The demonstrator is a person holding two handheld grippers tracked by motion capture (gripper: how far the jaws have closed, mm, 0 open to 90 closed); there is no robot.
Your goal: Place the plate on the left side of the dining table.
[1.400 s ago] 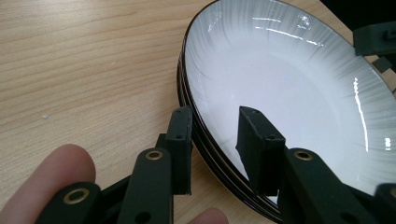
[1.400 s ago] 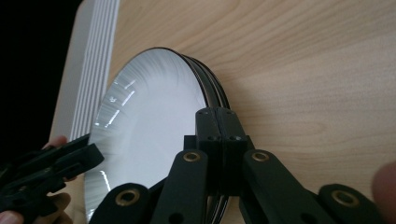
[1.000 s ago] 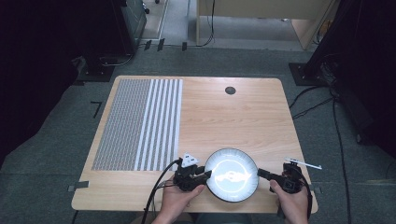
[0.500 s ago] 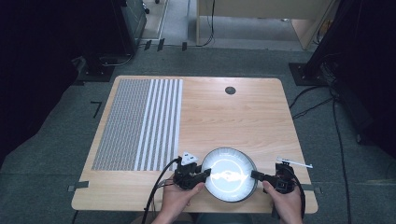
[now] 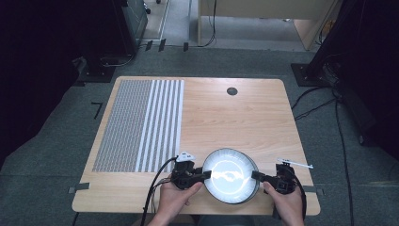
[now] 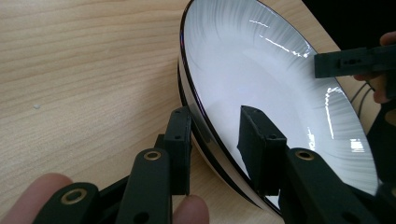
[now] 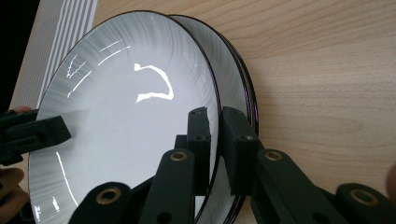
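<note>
You've got very little room behind you here: the stack of plates point(image 5: 230, 175) sits right at the near edge of the table point(image 5: 244, 117), between your two hands, while ahead of both grippers the bare wood runs wide open all the way to the far edge. Your left gripper point(image 5: 200, 175) comes in at the stack's left rim; in the left gripper view its jaws straddle the rims, one outside against the stack's side, one over the white inside of the top plate point(image 6: 261, 88), with a visible gap between them, so they are spread around the rim rather than clamped on it. Your right gripper point(image 5: 260, 176) meets the opposite rim, and in the right gripper view its jaws stand close together with the top plate's point(image 7: 121, 116) dark edge sandwiched between them, pinching that plate; a second plate point(image 7: 233, 70) lies just behind it, outside the jaw. Beyond your left gripper a striped mat point(image 5: 141, 125) covers that side of the table, well apart from the plates. Far ahead, a small dark round hole point(image 5: 232, 91) marks the tabletop. Grey carpet point(image 5: 56, 141) surrounds the table, with cables point(image 5: 341, 136) trailing off past your right gripper.
</note>
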